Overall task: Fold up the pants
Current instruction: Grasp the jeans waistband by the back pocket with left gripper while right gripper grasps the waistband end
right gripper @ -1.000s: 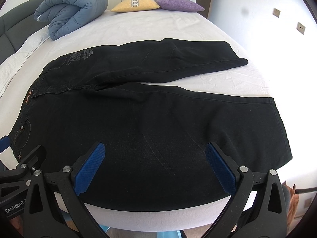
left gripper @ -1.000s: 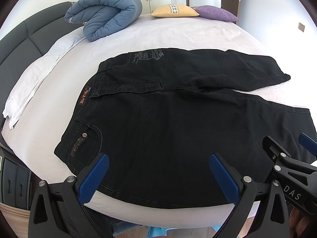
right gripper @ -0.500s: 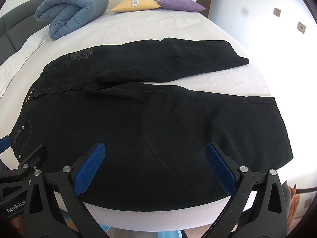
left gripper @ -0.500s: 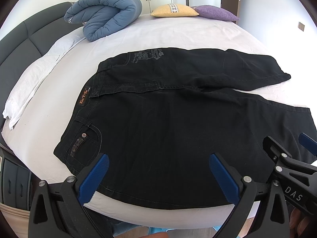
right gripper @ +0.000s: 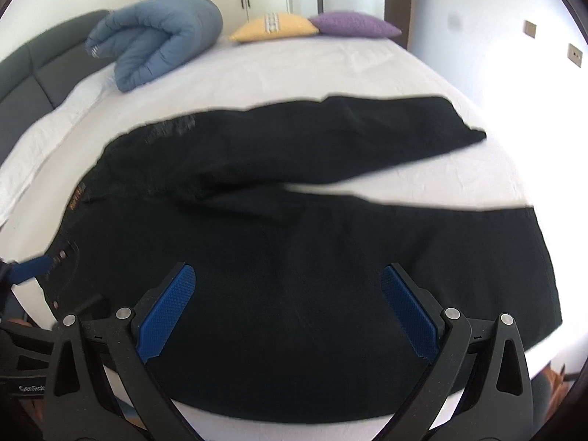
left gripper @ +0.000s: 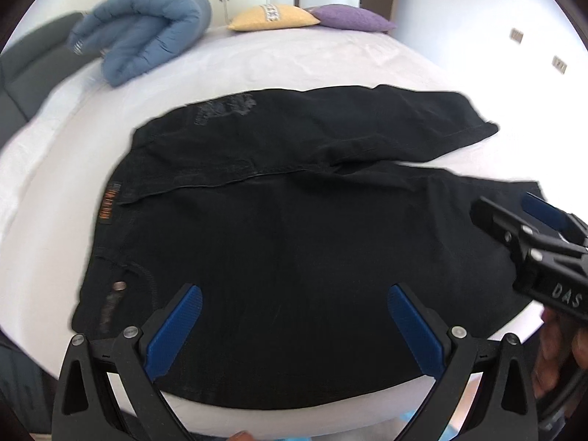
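Black pants point(left gripper: 294, 228) lie spread flat on the white bed point(left gripper: 294, 62), waistband to the left with an orange label point(left gripper: 107, 205), two legs reaching right. They also fill the right wrist view point(right gripper: 312, 257). My left gripper point(left gripper: 294, 294) is open and empty, hovering over the near leg by the seat. My right gripper point(right gripper: 288, 275) is open and empty over the near leg's middle. The right gripper also shows at the right edge of the left wrist view point(left gripper: 529, 220). Both views are motion-blurred.
A rolled blue duvet point(left gripper: 143, 40) lies at the bed's far left. A yellow pillow point(left gripper: 273, 17) and a purple pillow point(left gripper: 352, 18) lie at the far end. A dark headboard point(right gripper: 33, 70) runs along the left. The near bed edge point(right gripper: 294, 428) is just below the grippers.
Both grippers have moved forward over the pants and tilted up a little. The right gripper has risen in the left wrist view. The pants have not moved.
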{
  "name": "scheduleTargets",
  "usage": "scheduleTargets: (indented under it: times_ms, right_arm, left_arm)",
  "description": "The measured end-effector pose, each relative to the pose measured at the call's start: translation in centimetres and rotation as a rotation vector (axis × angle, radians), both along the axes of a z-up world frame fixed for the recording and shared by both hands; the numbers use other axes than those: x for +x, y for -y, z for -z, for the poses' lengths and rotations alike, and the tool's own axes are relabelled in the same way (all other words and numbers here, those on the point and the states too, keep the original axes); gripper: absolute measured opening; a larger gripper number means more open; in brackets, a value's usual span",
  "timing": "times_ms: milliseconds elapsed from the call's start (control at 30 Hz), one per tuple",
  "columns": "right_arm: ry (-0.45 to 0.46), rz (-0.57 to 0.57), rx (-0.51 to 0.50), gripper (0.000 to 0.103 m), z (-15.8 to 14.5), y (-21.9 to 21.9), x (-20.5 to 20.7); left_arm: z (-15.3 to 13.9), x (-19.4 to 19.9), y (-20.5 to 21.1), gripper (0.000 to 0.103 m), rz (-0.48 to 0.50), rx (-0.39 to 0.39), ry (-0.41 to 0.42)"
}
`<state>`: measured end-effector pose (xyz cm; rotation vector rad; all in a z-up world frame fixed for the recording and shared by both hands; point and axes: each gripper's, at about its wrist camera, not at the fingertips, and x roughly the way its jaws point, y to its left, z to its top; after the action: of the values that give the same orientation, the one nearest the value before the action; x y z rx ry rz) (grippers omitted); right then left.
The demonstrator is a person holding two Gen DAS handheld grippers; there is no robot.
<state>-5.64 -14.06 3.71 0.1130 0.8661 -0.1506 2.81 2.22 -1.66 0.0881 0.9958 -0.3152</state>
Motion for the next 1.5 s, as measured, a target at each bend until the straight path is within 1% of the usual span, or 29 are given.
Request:
scheduleTargets:
  times_ms: [67,100,133,167,200,267,300,367,400,433,500,567,633,667,733,800,867,900,967,1033,1133,1233,1267,1300,1333,1400,1433,1467,1500]
  right_arm:
    - [0.057,-0.020,0.029,0.103,-0.9,0.7,1.0]
    - [0.079,-0.027,0.053,0.103,-1.2,1.1,1.4]
    - [0.095,-0.033,0.081,0.103,-1.6,1.5,1.9]
    - [0.107,-0.033,0.120,0.103,-1.8,2.2,2.7]
    - [0.108,-0.035,0.149,0.103,-2.1,2.7,3.6]
    - [0.114,-0.045,0.165,0.103,-2.6,3.3,5.1]
    - [0.121,-0.054,0.160,0.103,-3.0,3.5,6.0]
    - [0.127,-0.090,0.127,0.103,-3.6,3.7,7.9]
    - [0.127,-0.107,0.121,0.103,-3.9,3.8,8.7]
    - [0.119,-0.123,0.113,0.103,-4.2,4.0,10.0]
    - [0.077,-0.163,0.098,0.103,-4.4,4.2,12.6]
    - [0.030,-0.236,0.076,0.103,-4.3,4.1,15.6]
    - [0.027,-0.327,0.042,0.103,-4.6,3.7,17.9]
    - [0.035,-0.394,0.009,0.103,-4.7,3.3,19.3]
    - [0.033,-0.466,-0.045,0.103,-4.9,2.6,21.3]
    - [0.018,-0.538,-0.066,0.095,-4.6,2.0,23.2]
    - [-0.016,-0.599,-0.070,0.080,-3.8,1.4,25.0]
    - [-0.032,-0.625,-0.069,0.076,-3.3,1.1,25.8]
    - [-0.067,-0.669,-0.062,0.062,-2.1,0.8,27.4]
    - [-0.090,-0.700,-0.042,0.057,-0.9,0.5,27.9]
    - [-0.111,-0.754,-0.020,0.057,0.5,0.1,28.7]
    - [-0.138,-0.795,0.004,0.057,1.6,0.0,29.8]
    - [-0.144,-0.805,0.007,0.057,1.8,-0.2,30.2]
    - [-0.145,-0.811,0.008,0.057,2.0,-0.2,30.1]
    - [-0.148,-0.818,0.007,0.057,2.1,-0.2,30.3]
    - [-0.153,-0.832,0.006,0.057,2.1,-0.6,30.9]
    - [-0.152,-0.838,0.010,0.057,1.9,-0.7,31.1]
    - [-0.152,-0.847,0.019,0.057,1.8,-0.9,31.5]
    - [-0.152,-0.855,0.024,0.057,1.7,-0.9,32.0]
  left_arm:
    - [-1.0,0.0,-0.7,0.103,-0.005,-0.059,0.101]
    - [-1.8,-0.2,-1.3,0.103,-0.033,-0.072,0.186]
    - [-2.2,0.1,-1.6,0.103,-0.067,-0.059,0.216]
    - [-2.4,0.5,-1.9,0.103,-0.082,-0.048,0.210]
    - [-2.3,1.3,-2.1,0.103,-0.098,-0.023,0.181]
    - [-2.0,2.9,-3.0,0.103,-0.166,0.010,0.150]
    - [-2.0,3.6,-3.8,0.103,-0.205,-0.007,0.141]
    - [-1.7,6.1,-5.7,0.103,-0.292,-0.047,0.083]
    - [-1.6,7.0,-6.3,0.103,-0.303,-0.052,0.072]
    - [-1.6,8.0,-6.7,0.103,-0.298,-0.034,0.076]
    - [-2.0,10.7,-6.9,0.103,-0.263,0.039,0.113]
    - [-2.9,13.5,-7.1,0.103,-0.191,0.091,0.175]
    - [-3.3,17.1,-7.6,0.103,-0.113,0.129,0.202]
    - [-3.3,18.6,-7.9,0.103,-0.070,0.129,0.198]
    - [-2.6,23.0,-8.2,0.103,0.044,0.139,0.136]
    - [-1.4,26.3,-8.1,0.102,0.120,0.181,0.084]
    - [0.1,29.8,-8.4,0.100,0.184,0.191,0.015]
    - [0.9,30.9,-8.4,0.097,0.200,0.186,-0.010]
    - [2.4,33.7,-8.9,0.095,0.221,0.160,-0.065]
    - [3.8,36.1,-9.0,0.093,0.257,0.139,-0.120]
    - [5.8,38.2,-8.1,0.085,0.343,0.141,-0.192]
    - [7.3,39.5,-7.4,0.083,0.417,0.147,-0.251]
    - [7.8,39.9,-7.3,0.078,0.426,0.137,-0.279]
    - [8.4,40.3,-7.4,0.076,0.431,0.117,-0.318]
    - [8.5,40.3,-7.5,0.075,0.432,0.106,-0.329]
    - [8.5,40.6,-7.8,0.063,0.430,0.093,-0.334]
    - [8.4,40.8,-8.1,0.044,0.414,0.085,-0.336]
    - [8.2,41.0,-8.5,0.026,0.395,0.052,-0.351]
    - [8.1,40.8,-8.9,0.022,0.387,0.030,-0.363]
